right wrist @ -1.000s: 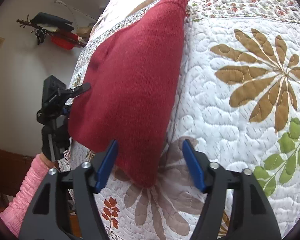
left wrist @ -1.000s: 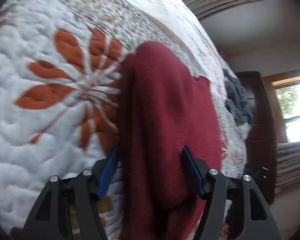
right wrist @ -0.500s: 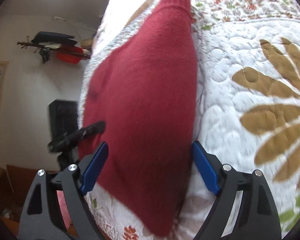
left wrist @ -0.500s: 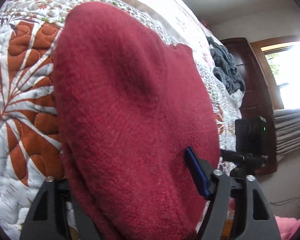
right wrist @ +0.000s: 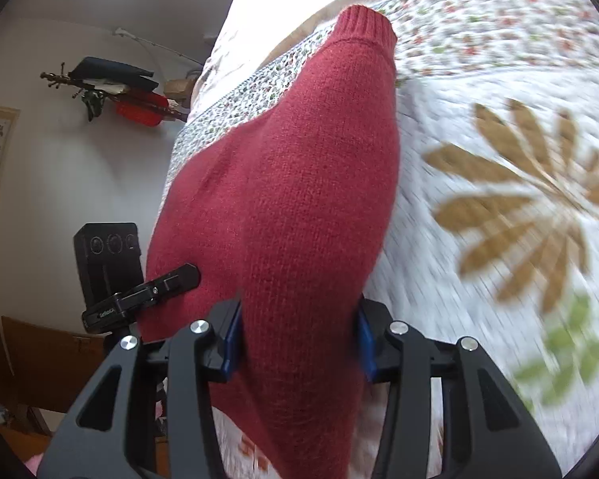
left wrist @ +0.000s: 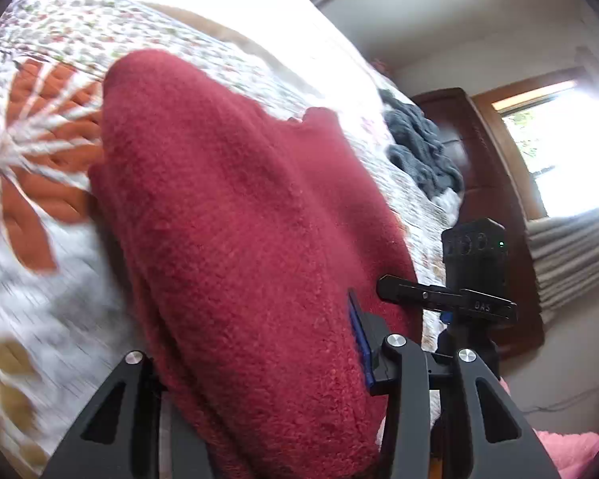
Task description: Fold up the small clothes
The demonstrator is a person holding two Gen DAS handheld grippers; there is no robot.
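On the white quilted bedspread (right wrist: 479, 247) with big leaf shapes, a dark red knitted sweater (right wrist: 291, 199) is being held by two grippers.

The right gripper (right wrist: 297, 343) is squeezing the sweater's near end between its blue-padded fingers (right wrist: 231, 339). The left gripper (left wrist: 255, 363) has red wool bunched between its fingers, hiding the left one, so I cannot tell if it is pinching. The sweater's ribbed cuff (right wrist: 365, 24) is reaching toward the flowery far edge of the bedspread. A grey crumpled cloth (left wrist: 419, 151) is lying well apart, near the bed's far corner.
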